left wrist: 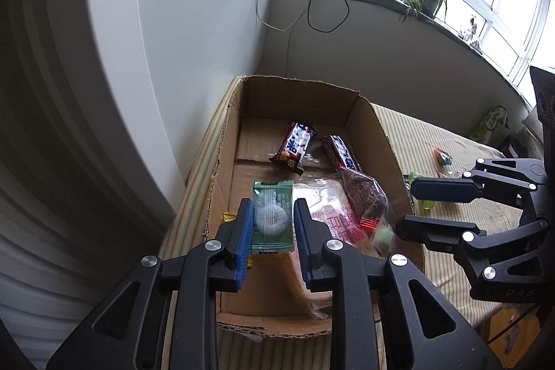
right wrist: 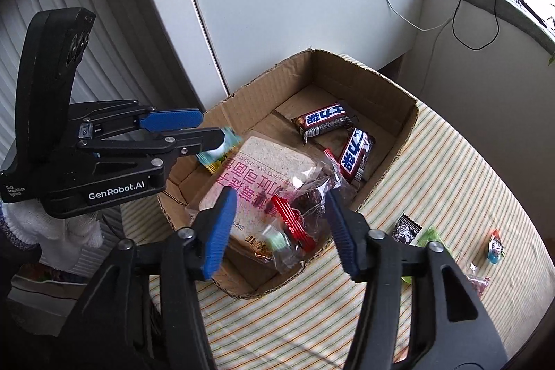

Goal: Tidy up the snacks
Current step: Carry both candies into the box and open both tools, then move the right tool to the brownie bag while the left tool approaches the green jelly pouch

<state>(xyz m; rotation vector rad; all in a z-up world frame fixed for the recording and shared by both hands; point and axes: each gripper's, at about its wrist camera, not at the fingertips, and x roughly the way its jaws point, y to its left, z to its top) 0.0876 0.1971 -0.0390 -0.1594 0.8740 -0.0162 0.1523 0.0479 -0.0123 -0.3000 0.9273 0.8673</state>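
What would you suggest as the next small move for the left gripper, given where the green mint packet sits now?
Probably lift the left gripper straight up and away. Its fingers stand a little apart from the green mint packet, which already hangs over the cardboard box, above the bread pack. The packet should drop in, and more sweets wait on the striped cloth.

Black linkage, silver rivets, blue-padded fingers (left wrist: 244, 231).
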